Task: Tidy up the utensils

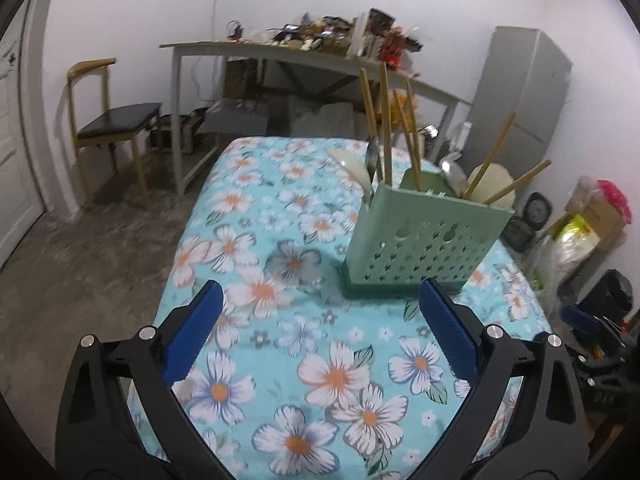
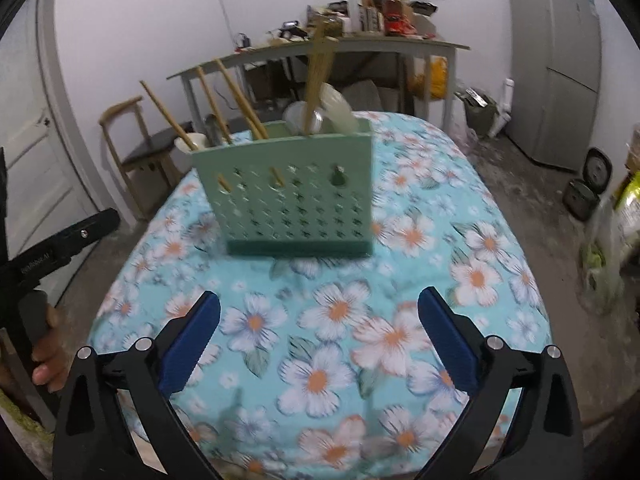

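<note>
A green perforated utensil holder stands upright on the floral tablecloth; it also shows in the right wrist view. It holds wooden chopsticks, metal spoons and white spoons; the chopsticks also show in the right wrist view. My left gripper is open and empty, a little in front of the holder. My right gripper is open and empty, hovering above the cloth in front of the holder.
A cluttered side table and a wooden chair stand behind. A grey fridge is at the right. Bags and boxes lie on the floor right of the table. The left gripper's handle and a hand show at left.
</note>
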`<control>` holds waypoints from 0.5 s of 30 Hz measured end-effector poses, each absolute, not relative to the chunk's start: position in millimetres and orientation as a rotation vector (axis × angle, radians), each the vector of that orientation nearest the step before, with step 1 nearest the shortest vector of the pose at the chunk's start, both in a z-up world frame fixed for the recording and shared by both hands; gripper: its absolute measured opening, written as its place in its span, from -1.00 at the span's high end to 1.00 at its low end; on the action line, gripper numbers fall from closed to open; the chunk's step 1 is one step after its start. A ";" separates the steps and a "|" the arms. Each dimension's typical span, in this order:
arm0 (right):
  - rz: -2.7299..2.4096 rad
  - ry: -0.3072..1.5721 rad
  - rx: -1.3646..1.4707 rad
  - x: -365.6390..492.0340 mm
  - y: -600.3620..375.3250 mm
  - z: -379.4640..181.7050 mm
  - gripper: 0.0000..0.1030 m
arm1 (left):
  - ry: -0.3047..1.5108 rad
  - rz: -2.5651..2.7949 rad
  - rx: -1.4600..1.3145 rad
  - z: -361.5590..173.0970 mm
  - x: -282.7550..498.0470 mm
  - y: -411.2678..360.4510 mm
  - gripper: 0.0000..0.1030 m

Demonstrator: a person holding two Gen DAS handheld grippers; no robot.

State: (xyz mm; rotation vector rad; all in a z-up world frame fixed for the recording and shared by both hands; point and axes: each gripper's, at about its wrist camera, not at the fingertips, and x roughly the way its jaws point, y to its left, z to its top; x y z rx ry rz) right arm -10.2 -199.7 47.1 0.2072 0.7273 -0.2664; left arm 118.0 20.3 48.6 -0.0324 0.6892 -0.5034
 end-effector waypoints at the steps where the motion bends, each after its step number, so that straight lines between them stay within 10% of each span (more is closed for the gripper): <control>1: -0.275 0.733 0.206 -11.5 -201.4 46.7 -0.87 | 0.691 -0.490 -0.023 48.5 116.2 18.1 -0.84; 15: -0.411 0.749 0.070 -29.1 -209.9 51.2 -0.87 | 0.652 -0.331 0.200 50.8 79.8 -19.1 -0.84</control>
